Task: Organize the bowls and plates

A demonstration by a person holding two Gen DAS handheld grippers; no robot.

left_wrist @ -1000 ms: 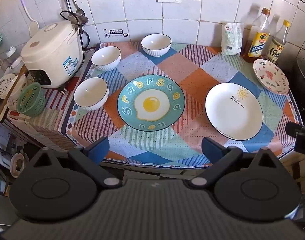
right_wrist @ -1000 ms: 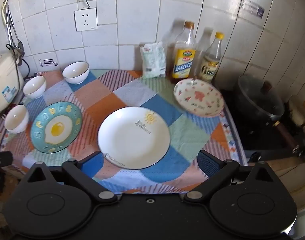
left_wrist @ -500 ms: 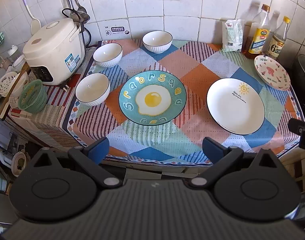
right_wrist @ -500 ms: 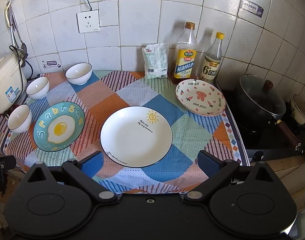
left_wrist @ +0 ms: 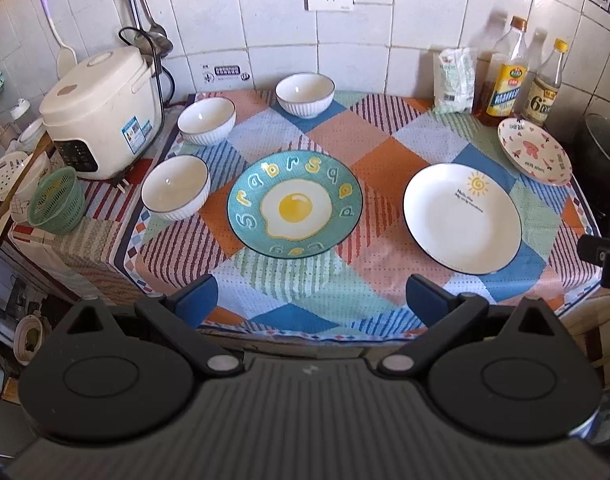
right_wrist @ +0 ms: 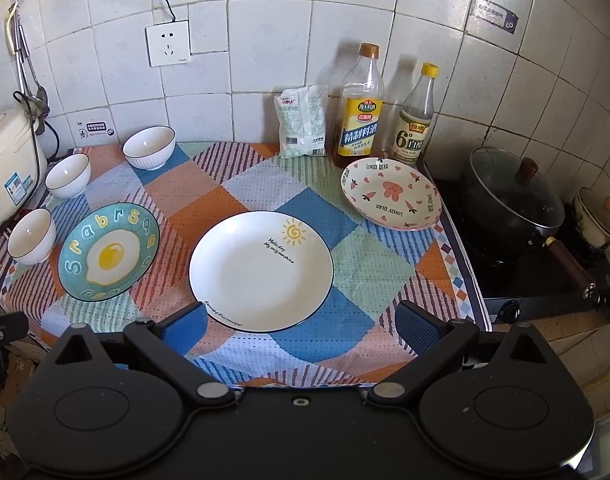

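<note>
Three plates and three white bowls sit on a patchwork tablecloth (left_wrist: 389,152) over a kitchen counter. A teal plate painted with a fried egg (left_wrist: 295,205) lies near the front, a little left of centre. Beside it on the right, apart from it, is a white plate with a small sun drawing (left_wrist: 462,218). A pink-patterned plate (right_wrist: 391,193) rests at the back right corner, just in front of two bottles (right_wrist: 361,118). The bowls curve along the left side: one (left_wrist: 175,187) beside the egg plate, one (left_wrist: 206,120) behind it, one (left_wrist: 305,94) near the tiled wall. A white rice cooker (left_wrist: 101,112) stands left of the bowls; a lidded black pot (right_wrist: 513,204) sits on the stove to the right. Both the left gripper (left_wrist: 312,298) and the right gripper (right_wrist: 301,326) hover at the counter's front edge, jaws spread wide, holding nothing.
</note>
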